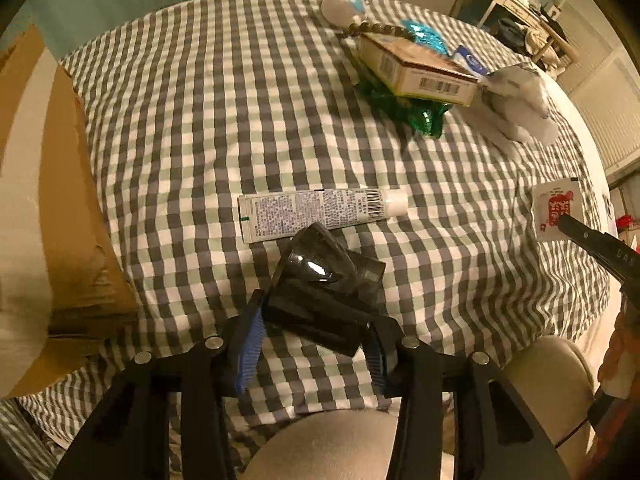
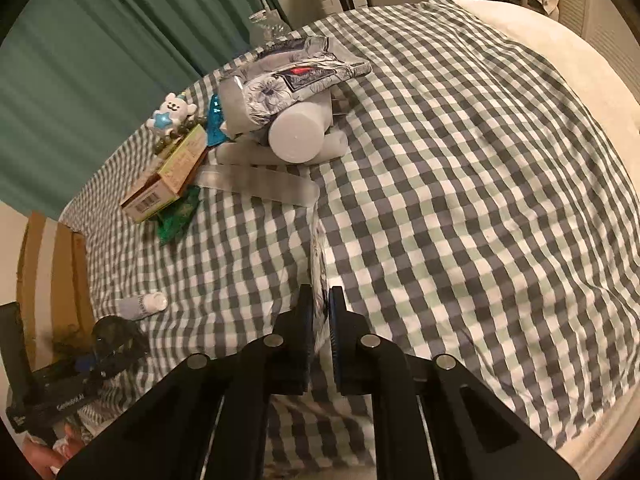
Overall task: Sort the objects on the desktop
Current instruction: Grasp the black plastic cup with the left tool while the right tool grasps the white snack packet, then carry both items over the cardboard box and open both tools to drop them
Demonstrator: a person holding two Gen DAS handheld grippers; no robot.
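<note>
My left gripper [image 1: 316, 320] is shut on a black, glossy dark-plastic object [image 1: 324, 284] and holds it just above the checked tablecloth [image 1: 200, 120]. A white tube [image 1: 320, 212] lies just beyond it. My right gripper [image 2: 320, 320] is shut on a thin white packet [image 2: 318, 264], held edge-on; in the left wrist view the packet [image 1: 558, 210] shows red print. The left gripper and black object show at the right wrist view's lower left [image 2: 108, 344], with the tube [image 2: 142, 306] beside them.
A pile at the far side holds a cardboard box [image 1: 416, 68], green wrapper [image 1: 416, 114], white bear figure [image 2: 172, 114], beads, floral tissue pack [image 2: 296, 76] and white cylinder [image 2: 298, 136]. A brown carton [image 1: 60, 200] stands at the left. A chair seat [image 1: 328, 440] is below.
</note>
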